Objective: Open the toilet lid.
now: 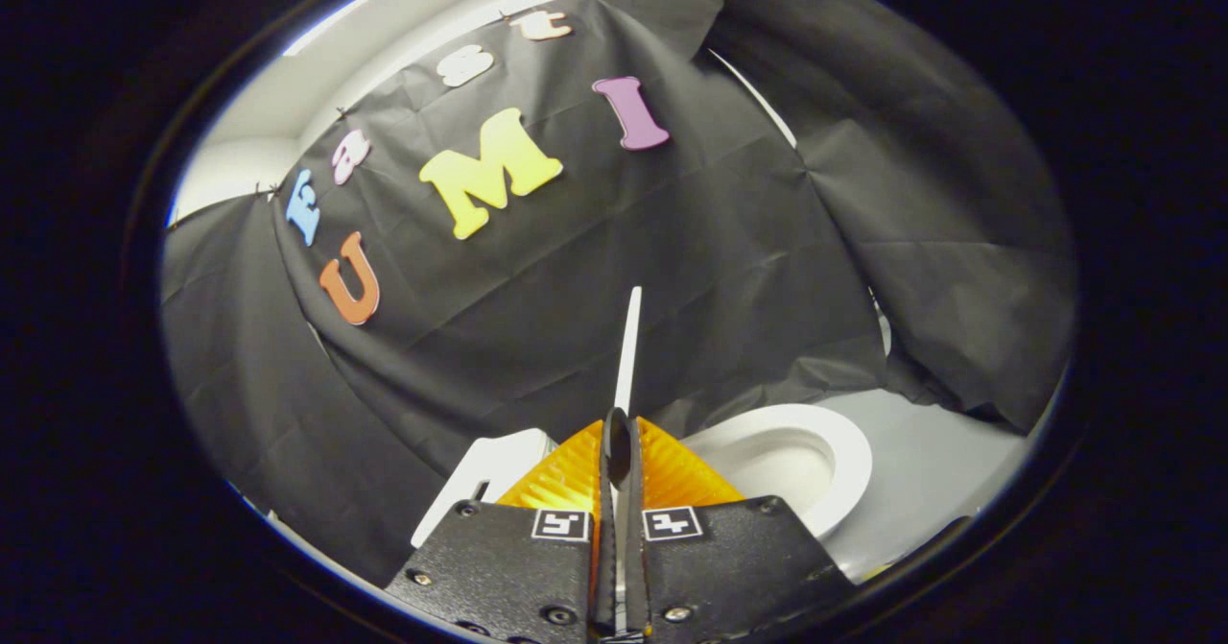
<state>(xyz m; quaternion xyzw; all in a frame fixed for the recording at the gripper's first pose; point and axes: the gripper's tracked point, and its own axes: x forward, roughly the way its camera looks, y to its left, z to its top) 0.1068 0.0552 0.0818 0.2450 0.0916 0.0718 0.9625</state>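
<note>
White toilet lid, white toilet bowl, pale grey floor, creased black cloth wall.

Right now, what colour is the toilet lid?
White: the gripper view shows the toilet lid edge-on, pinched by the gripper.

The raised lid stands edge-on between the closed jaws, toilet bowl to its right.

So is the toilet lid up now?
Yes, raised: the lid stands edge-on between the hand-held gripper fingers, which are shut on it, and the bowl lies uncovered beside it.
</note>
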